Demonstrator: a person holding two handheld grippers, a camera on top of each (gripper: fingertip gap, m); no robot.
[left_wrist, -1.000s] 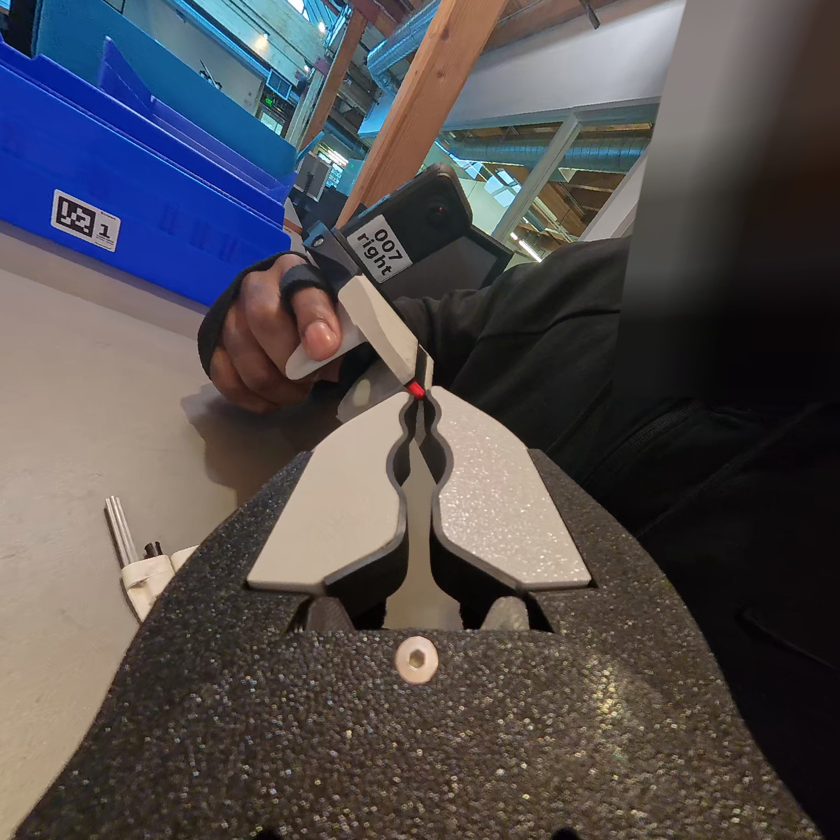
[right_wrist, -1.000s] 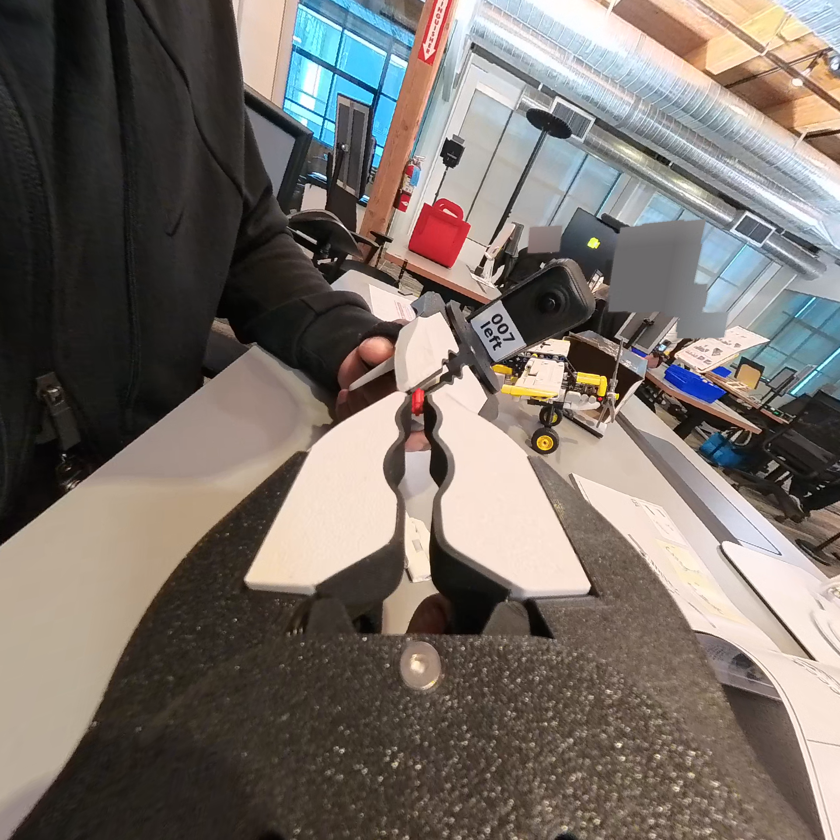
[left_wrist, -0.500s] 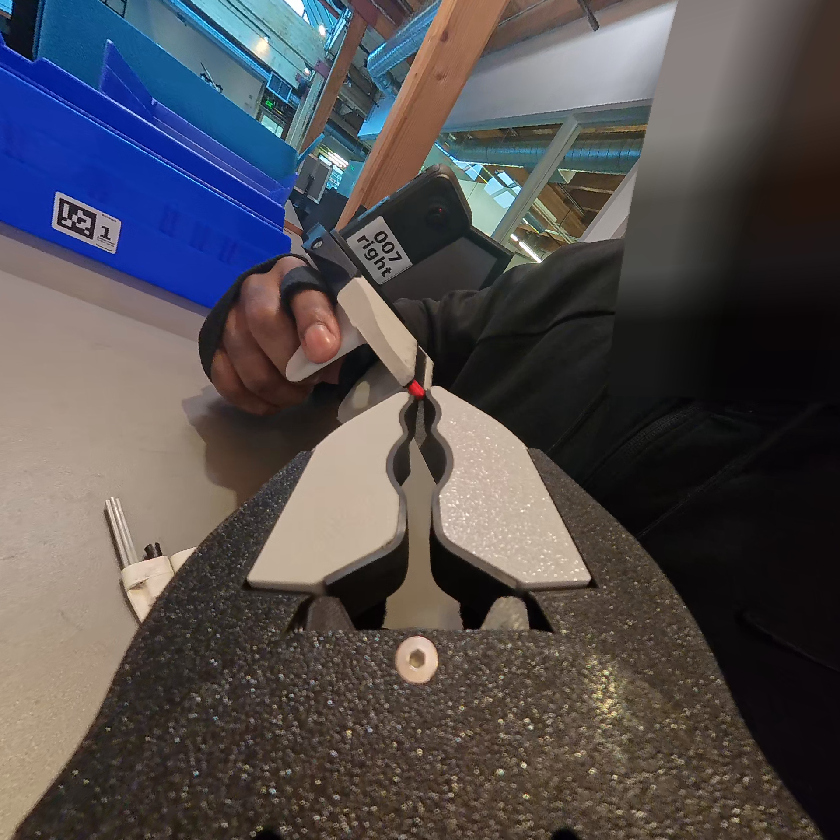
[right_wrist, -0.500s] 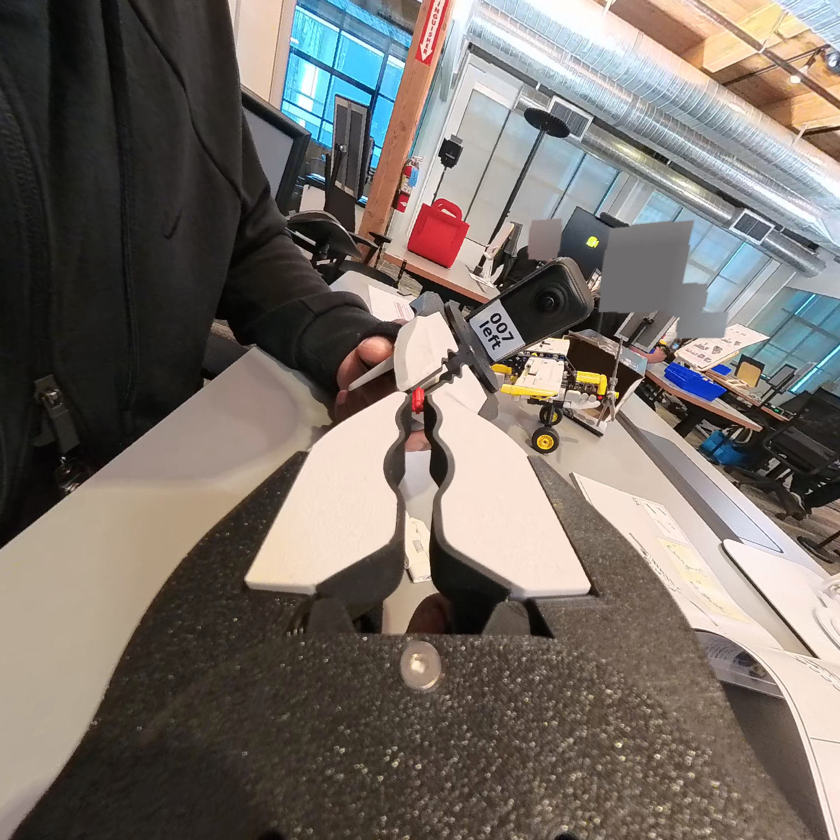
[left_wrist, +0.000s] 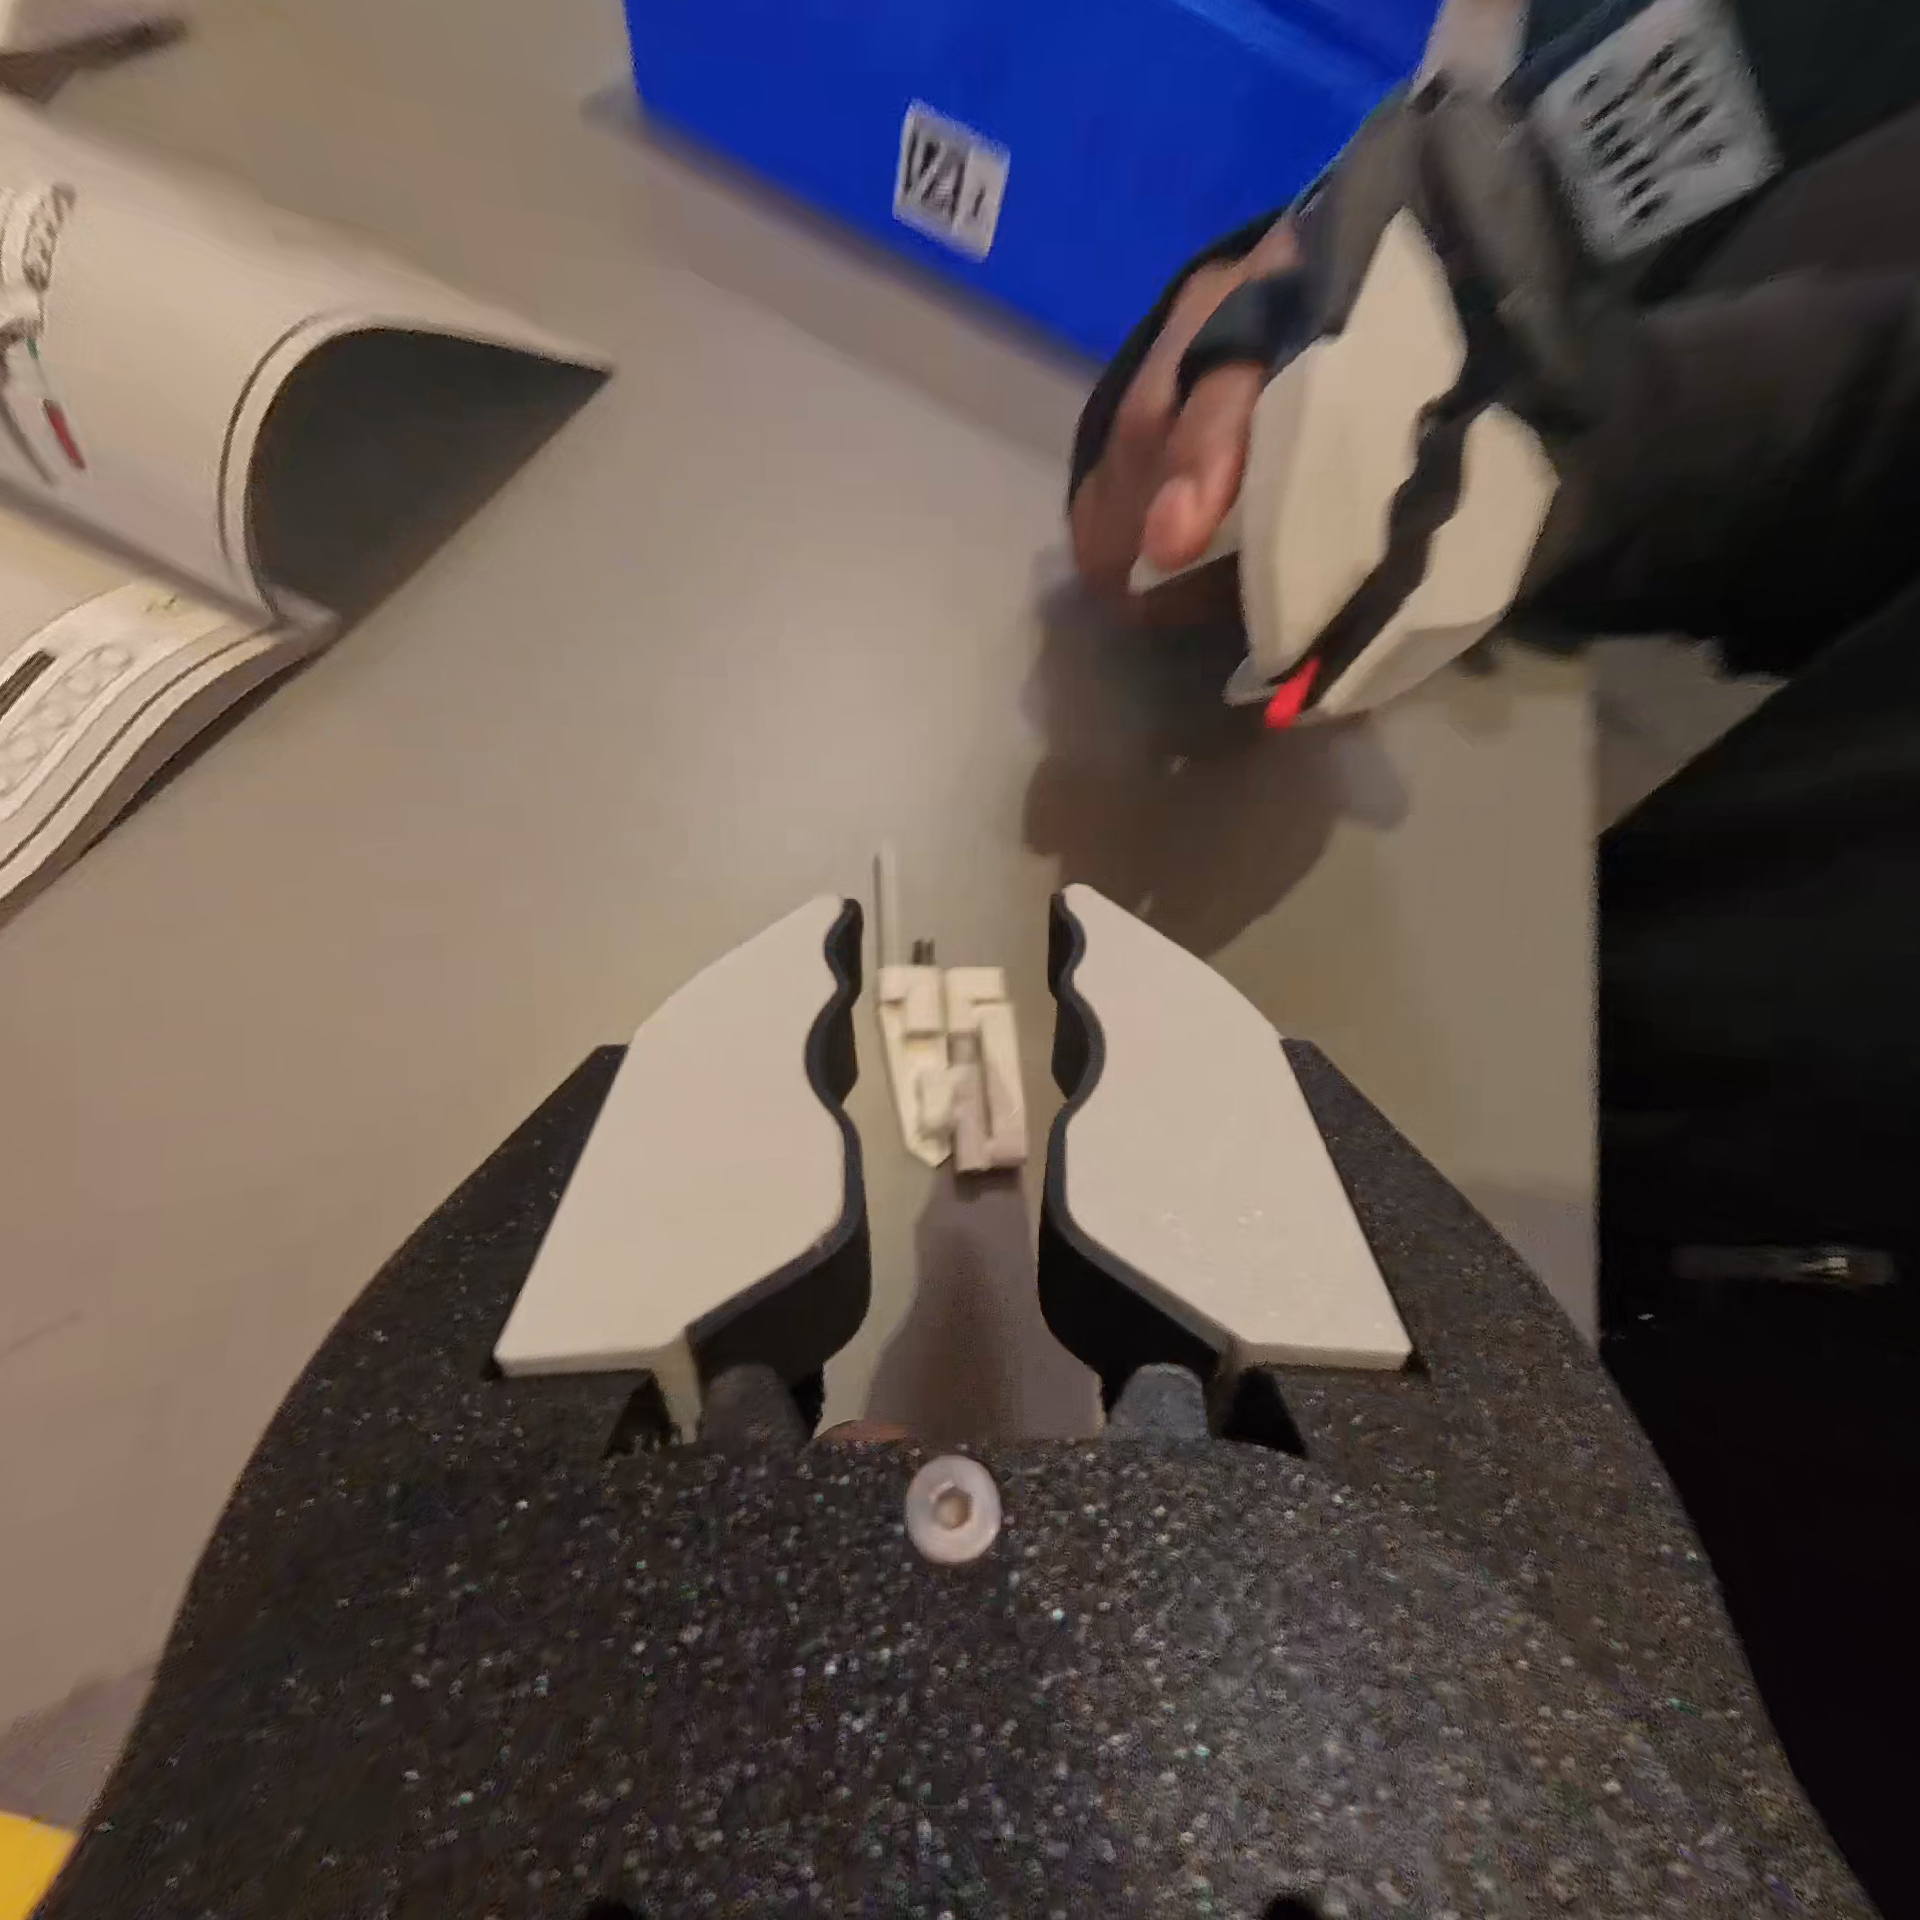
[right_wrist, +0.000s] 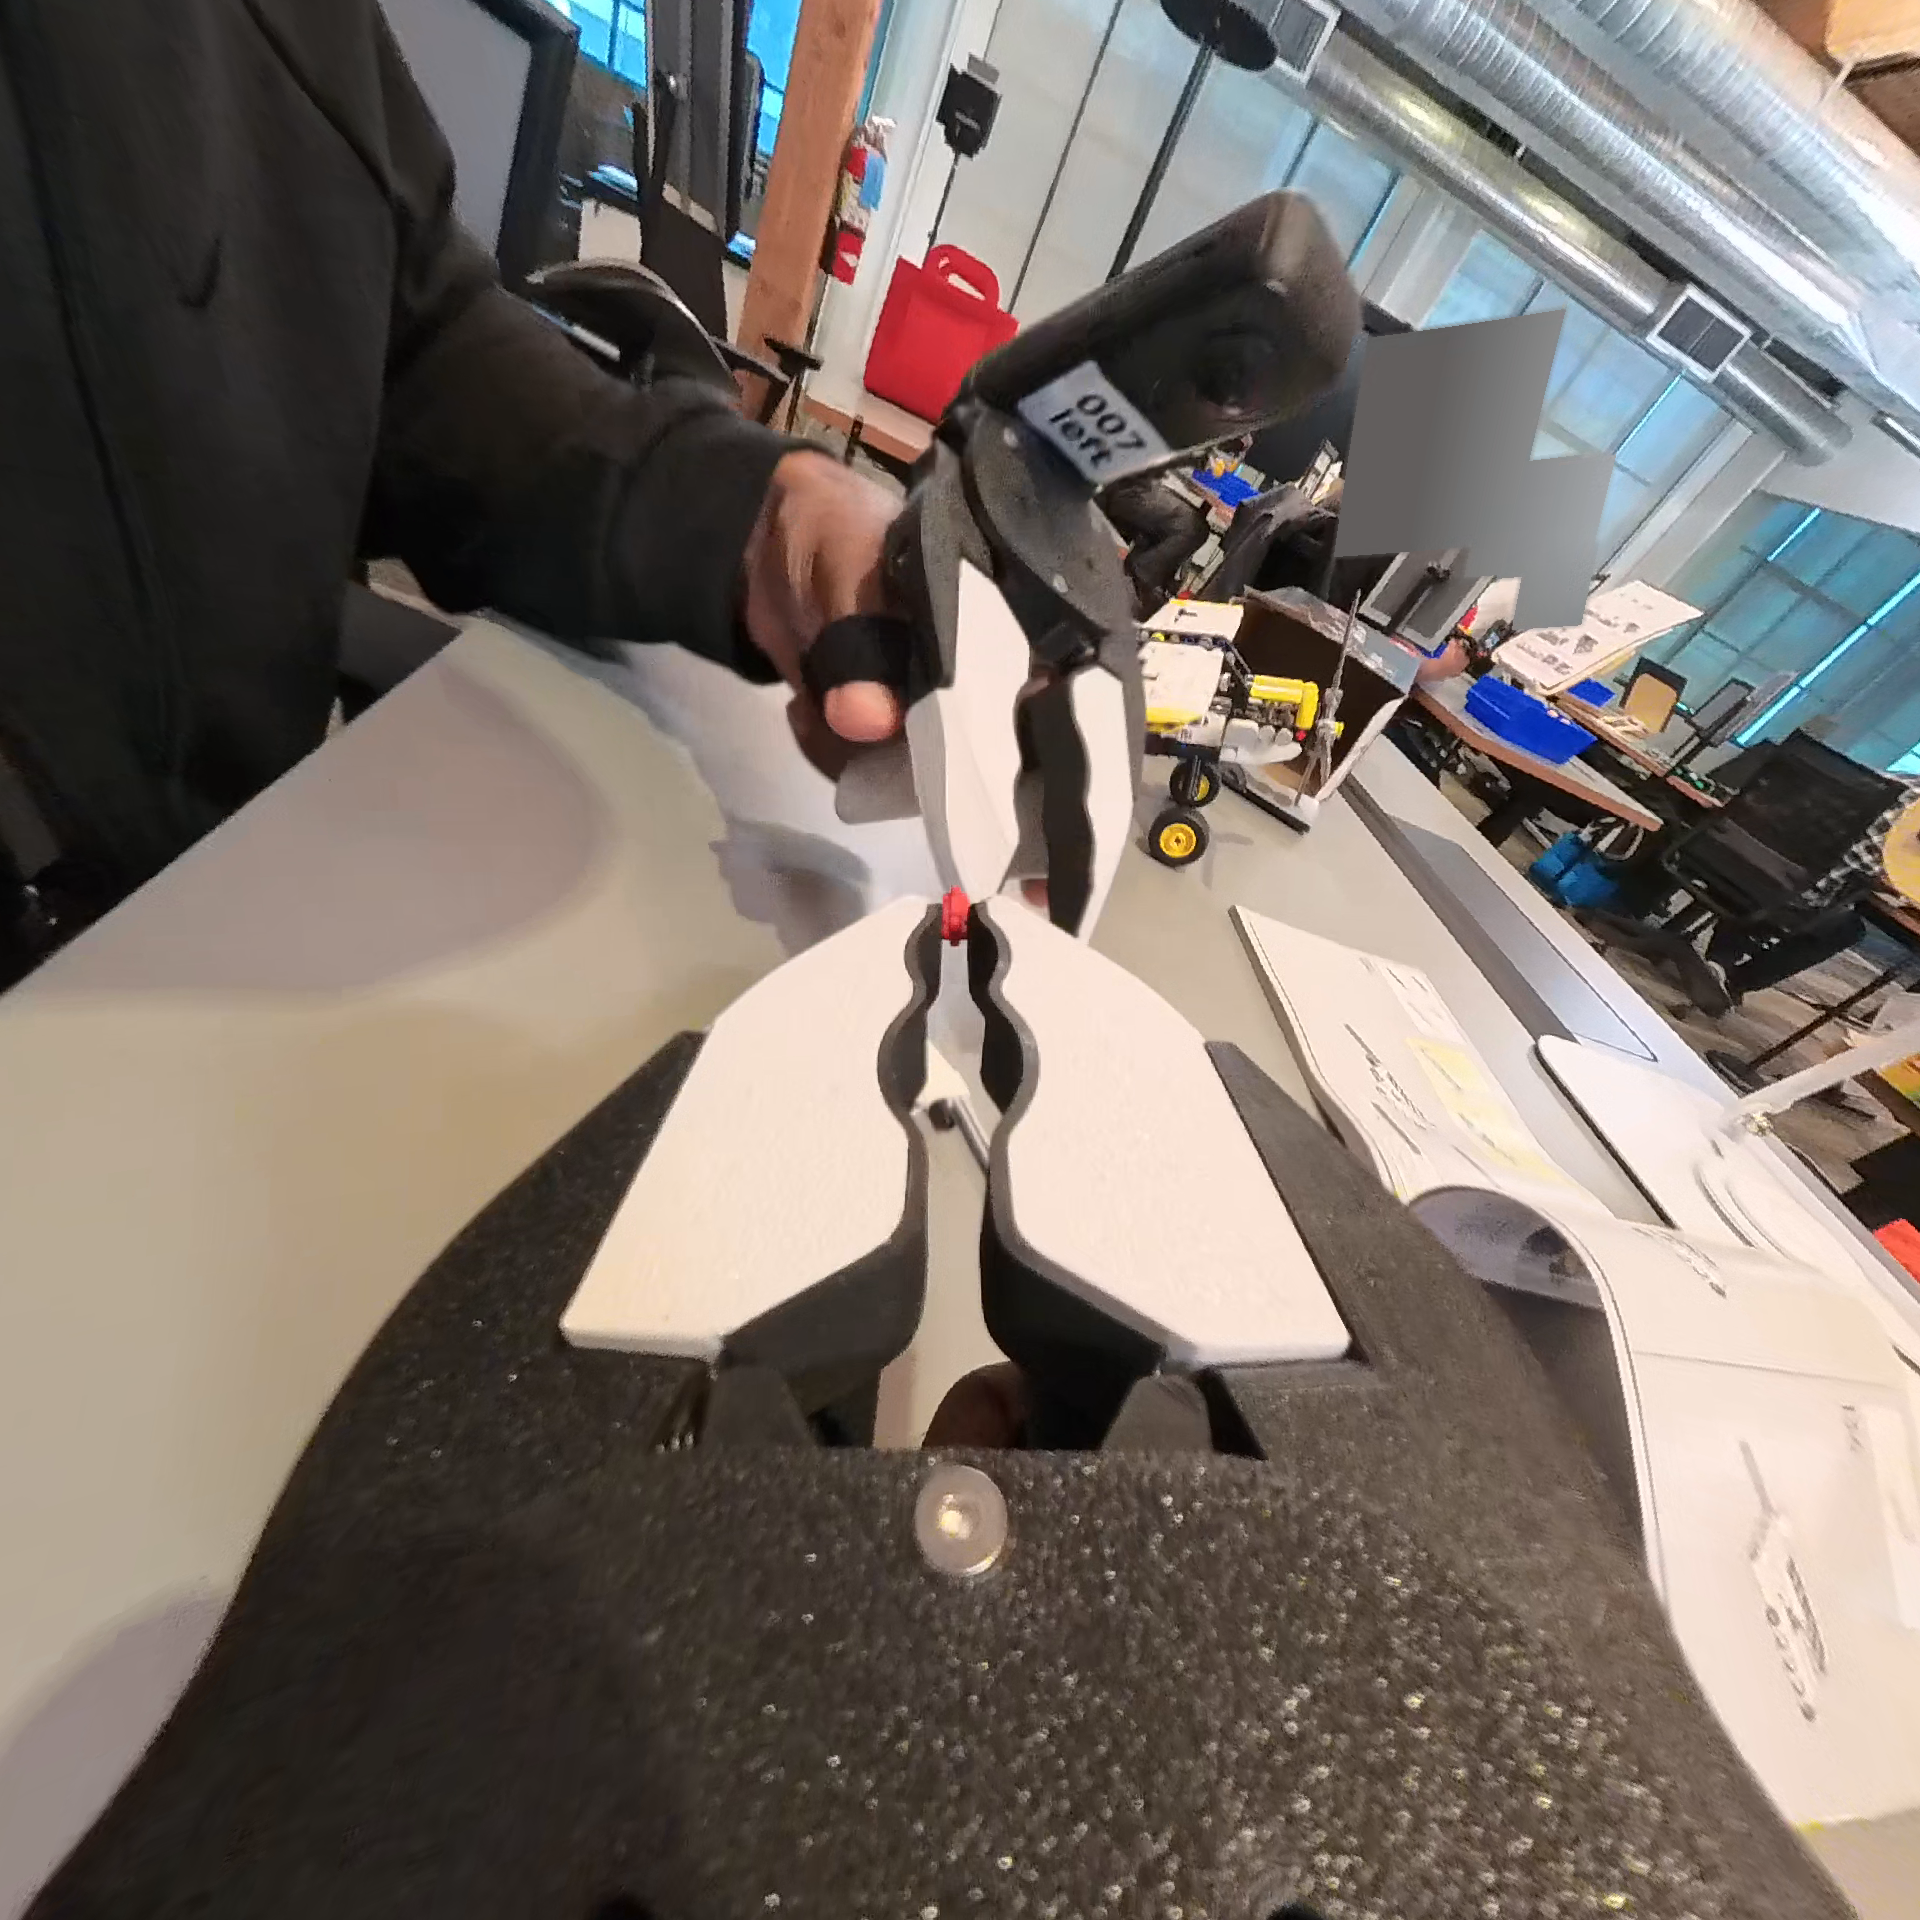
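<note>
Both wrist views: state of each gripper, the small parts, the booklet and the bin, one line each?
left gripper: open, holding nothing, over the white part.
right gripper: shut on a small red piece at its fingertips.
white part: lying flat on the table, seen between the open fingers, untouched.
booklet: open, pages curled up.
blue bin: standing on the table.

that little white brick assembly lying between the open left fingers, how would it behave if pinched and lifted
The white brick assembly looks small and plastic, so probably light and stiff. It seems built of several pieces, so a squeeze might pop some apart. Its thin protruding rod could snag or bend.
</note>
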